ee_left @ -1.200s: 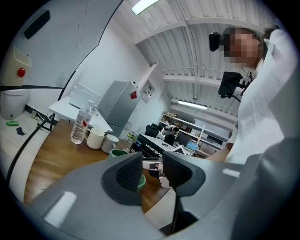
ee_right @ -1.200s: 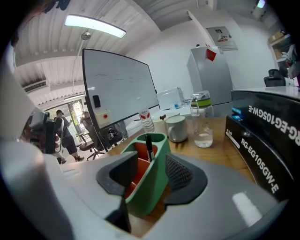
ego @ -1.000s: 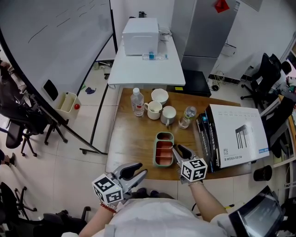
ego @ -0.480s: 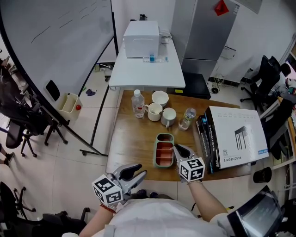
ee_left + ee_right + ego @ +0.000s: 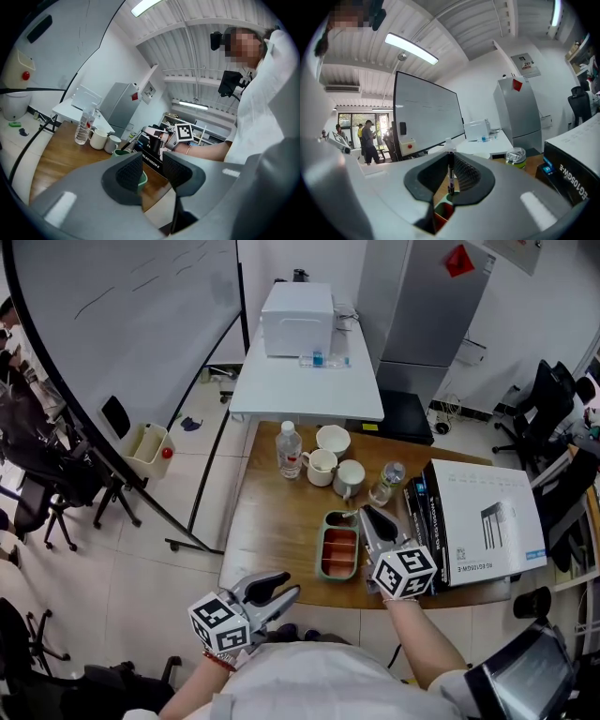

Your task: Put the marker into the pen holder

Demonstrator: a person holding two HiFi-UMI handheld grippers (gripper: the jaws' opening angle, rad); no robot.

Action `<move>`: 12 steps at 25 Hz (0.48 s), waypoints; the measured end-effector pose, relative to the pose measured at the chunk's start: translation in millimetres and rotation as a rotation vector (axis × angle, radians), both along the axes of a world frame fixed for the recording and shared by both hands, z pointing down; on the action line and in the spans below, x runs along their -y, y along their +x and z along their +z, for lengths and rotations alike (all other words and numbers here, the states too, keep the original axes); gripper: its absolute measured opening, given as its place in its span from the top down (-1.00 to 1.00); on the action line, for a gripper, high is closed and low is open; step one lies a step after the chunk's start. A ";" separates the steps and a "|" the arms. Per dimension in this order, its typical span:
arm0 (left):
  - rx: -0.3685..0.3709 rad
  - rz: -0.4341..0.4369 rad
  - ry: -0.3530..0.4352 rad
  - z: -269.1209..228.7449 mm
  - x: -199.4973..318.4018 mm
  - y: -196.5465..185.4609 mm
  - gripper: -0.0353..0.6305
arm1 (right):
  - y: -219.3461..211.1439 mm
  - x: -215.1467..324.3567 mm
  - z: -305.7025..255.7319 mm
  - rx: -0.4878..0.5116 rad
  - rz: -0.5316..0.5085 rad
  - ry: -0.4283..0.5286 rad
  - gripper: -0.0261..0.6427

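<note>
Marker clamped upright in the right gripper, above the green tray.

Nearest, just off the wooden table's near edge, the left gripper hangs with its jaws apart and nothing between them. Farther in, toward the table's near right corner, the right gripper is clenched on the marker, which stands upright between the pads, its lower end poking out over the green tray. Beyond the tray stand two white mugs and a water bottle; a white carton lies along the right edge.
</note>
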State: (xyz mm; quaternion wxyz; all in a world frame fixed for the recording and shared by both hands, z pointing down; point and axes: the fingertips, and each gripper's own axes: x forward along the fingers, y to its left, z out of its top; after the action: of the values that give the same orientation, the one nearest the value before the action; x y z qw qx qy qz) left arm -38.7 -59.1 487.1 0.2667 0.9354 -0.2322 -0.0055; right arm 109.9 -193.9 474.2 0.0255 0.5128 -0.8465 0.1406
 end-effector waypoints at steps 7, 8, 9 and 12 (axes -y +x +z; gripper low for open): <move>0.018 -0.050 -0.020 2.0 0.9 -17.1 0.49 | -7.3 13.5 54.8 -0.064 0.000 -0.068 0.84; 0.017 -0.049 -0.021 3.8 0.3 -17.5 0.49 | -5.9 13.8 66.5 -0.074 0.010 -0.089 0.84; 0.019 -0.047 -0.024 5.1 -0.1 -17.4 0.49 | -3.4 14.2 77.6 -0.080 0.027 -0.113 0.83; 0.022 -0.035 -0.032 7.0 -0.3 -13.1 0.49 | 4.3 15.5 101.8 -0.112 0.075 -0.171 0.84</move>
State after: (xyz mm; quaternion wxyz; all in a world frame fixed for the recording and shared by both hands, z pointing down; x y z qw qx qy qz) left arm -51.8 -58.9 494.1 0.2787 0.9268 -0.2516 0.0038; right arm 114.2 -209.4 576.0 0.1113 0.5472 -0.8089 0.1843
